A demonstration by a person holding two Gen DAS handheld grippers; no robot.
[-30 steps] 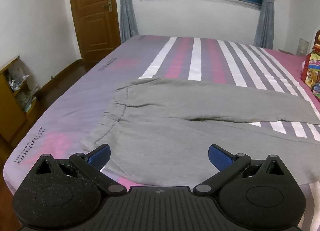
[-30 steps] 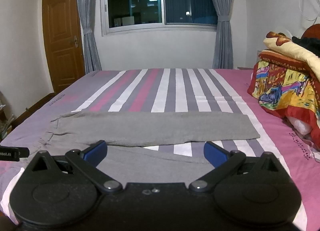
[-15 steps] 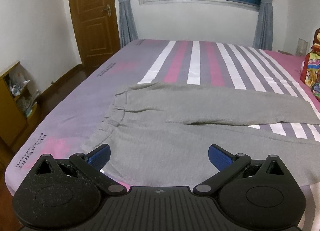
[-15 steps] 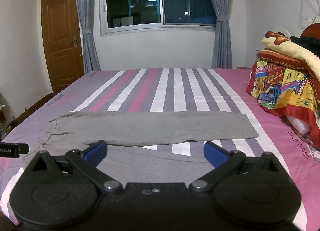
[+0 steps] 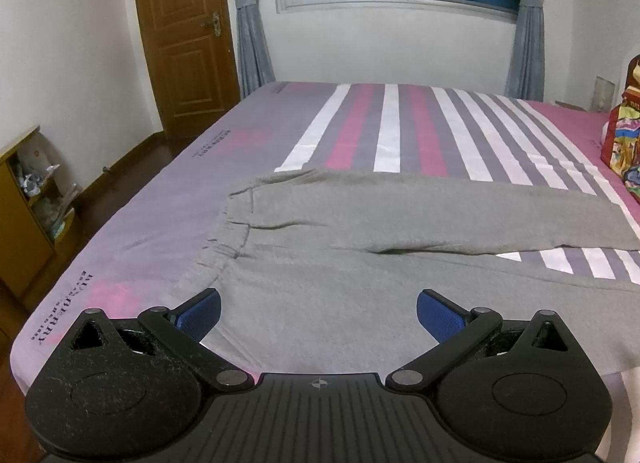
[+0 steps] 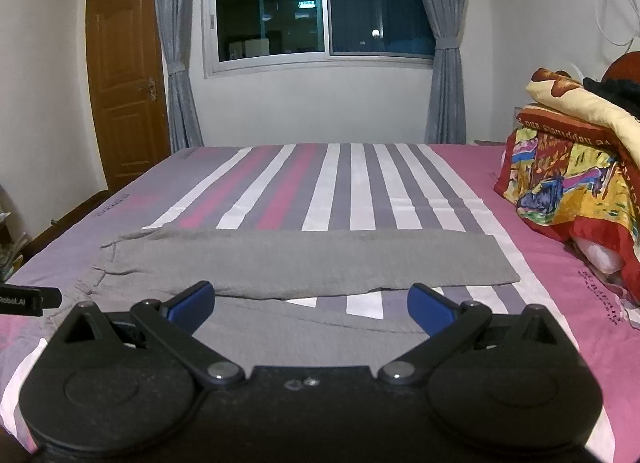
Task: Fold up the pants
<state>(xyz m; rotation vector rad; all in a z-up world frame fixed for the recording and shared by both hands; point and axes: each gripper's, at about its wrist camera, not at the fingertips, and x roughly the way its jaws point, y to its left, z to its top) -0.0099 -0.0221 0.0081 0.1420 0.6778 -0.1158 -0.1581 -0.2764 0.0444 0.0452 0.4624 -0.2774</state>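
left gripper [image 5: 318, 313] level, spread, over pants [image 5: 360, 247]

Dim indoor light, dark outside, strong fisheye bend.

Both views are lit from above by a room lamp, whose reflection shows in the dark window [image 6: 320, 11] glass (a pale rectangle near the top). Light is soft and even on the bed [image 5: 400, 131]; shadows are faint. Colours lean cool and slightly noisy. Door [image 5: 184, 35] and walls curve toward the edges, the corners go black, and the focus stays fairly sharp throughout.
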